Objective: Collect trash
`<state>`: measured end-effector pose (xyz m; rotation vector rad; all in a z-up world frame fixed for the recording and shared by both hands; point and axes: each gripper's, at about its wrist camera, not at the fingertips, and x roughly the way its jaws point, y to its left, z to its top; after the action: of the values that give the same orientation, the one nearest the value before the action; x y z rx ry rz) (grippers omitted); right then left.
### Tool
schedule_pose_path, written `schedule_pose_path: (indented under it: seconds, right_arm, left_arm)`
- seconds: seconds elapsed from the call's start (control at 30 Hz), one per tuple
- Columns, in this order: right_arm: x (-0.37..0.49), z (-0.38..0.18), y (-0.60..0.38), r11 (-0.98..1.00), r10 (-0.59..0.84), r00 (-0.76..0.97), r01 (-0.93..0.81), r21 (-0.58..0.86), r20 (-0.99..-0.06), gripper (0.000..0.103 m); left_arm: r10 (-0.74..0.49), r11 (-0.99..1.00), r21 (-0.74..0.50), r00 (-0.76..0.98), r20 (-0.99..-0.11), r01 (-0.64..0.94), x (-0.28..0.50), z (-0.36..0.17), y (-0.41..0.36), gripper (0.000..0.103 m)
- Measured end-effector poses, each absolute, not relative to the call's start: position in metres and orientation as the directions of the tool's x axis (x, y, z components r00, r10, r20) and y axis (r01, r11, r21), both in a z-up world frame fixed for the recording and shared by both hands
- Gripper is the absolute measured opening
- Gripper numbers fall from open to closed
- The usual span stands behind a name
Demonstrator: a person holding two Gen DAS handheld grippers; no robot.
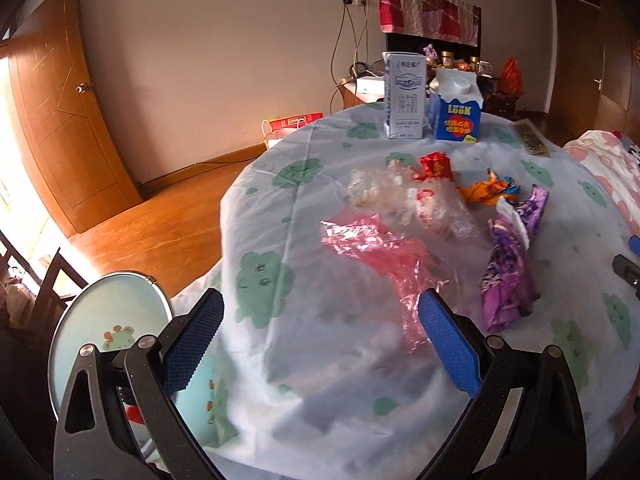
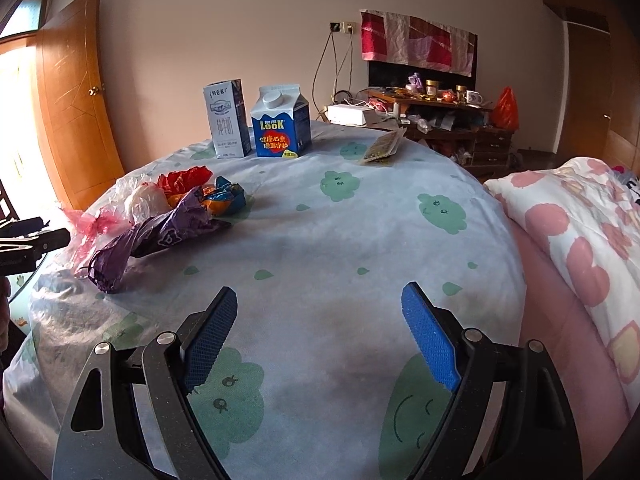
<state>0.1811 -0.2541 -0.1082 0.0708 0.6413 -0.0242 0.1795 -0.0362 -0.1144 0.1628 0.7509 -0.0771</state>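
Observation:
A heap of wrappers lies on the table: a pink foil wrapper (image 1: 372, 252) (image 2: 92, 220), a crumpled clear bag (image 1: 420, 200) (image 2: 144, 196), a red wrapper (image 1: 434, 166) (image 2: 184, 178), an orange and blue one (image 1: 488, 188) (image 2: 224, 196), and a purple one (image 1: 508, 264) (image 2: 160, 236). My left gripper (image 1: 322, 296) is open just short of the pink foil, nothing between its pads. My right gripper (image 2: 319, 292) is open over bare cloth to the right of the heap, also holding nothing. The left gripper's body (image 2: 32, 240) shows at the left edge of the right wrist view.
The round table (image 2: 340, 240) wears a pale cloth with green cloud prints. At its far side stand a white milk carton (image 1: 404, 96) and a blue carton (image 1: 456, 108), with a flat packet (image 1: 532, 140) nearby. A pale green lidded bin (image 1: 108, 328) stands left of the table. A pink quilt (image 2: 580, 240) lies right.

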Motion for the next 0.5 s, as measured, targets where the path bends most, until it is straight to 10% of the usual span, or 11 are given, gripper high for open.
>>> schedule_pose_path:
  seconds: [0.5]
  right_arm:
    - [0.181, -0.110, -0.244, 0.999, 0.006, 0.796, 0.024, 0.041, -0.605, 0.083]
  left_arm:
    - [-0.049, 0.989, 0.069, 0.734, -0.678, 0.130, 0.171, -0.112, -0.026, 0.095]
